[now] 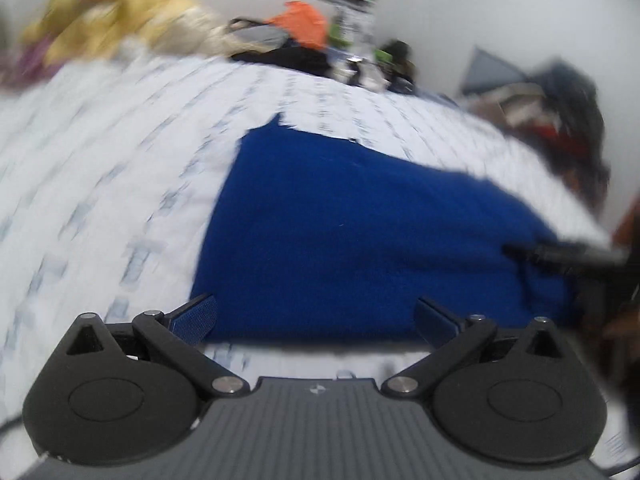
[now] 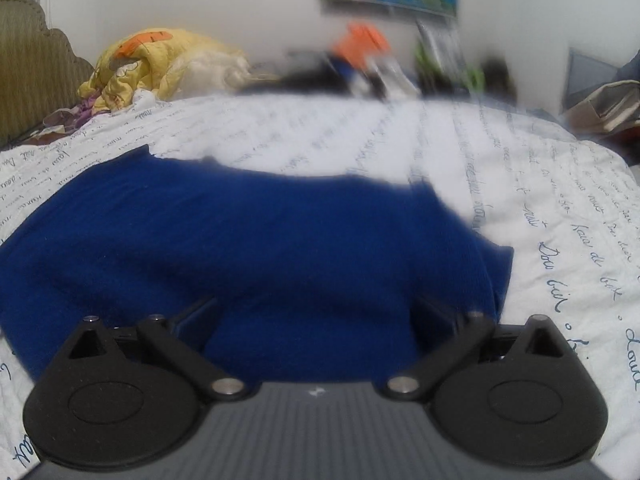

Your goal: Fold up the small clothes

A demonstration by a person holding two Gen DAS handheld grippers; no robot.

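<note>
Lying flat: blue cloth (image 1: 360, 240) spread on the white bedspread (image 1: 100, 160)
Left gripper (image 1: 316, 320): jaws wide apart, holding nothing, at the cloth's near edge
Right gripper (image 2: 316, 320): fully spread, empty, above the cloth

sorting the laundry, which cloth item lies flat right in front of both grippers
The blue garment, spread flat on the script-printed bedspread; the yellow bundle and orange item sit crumpled at the far edge.
</note>
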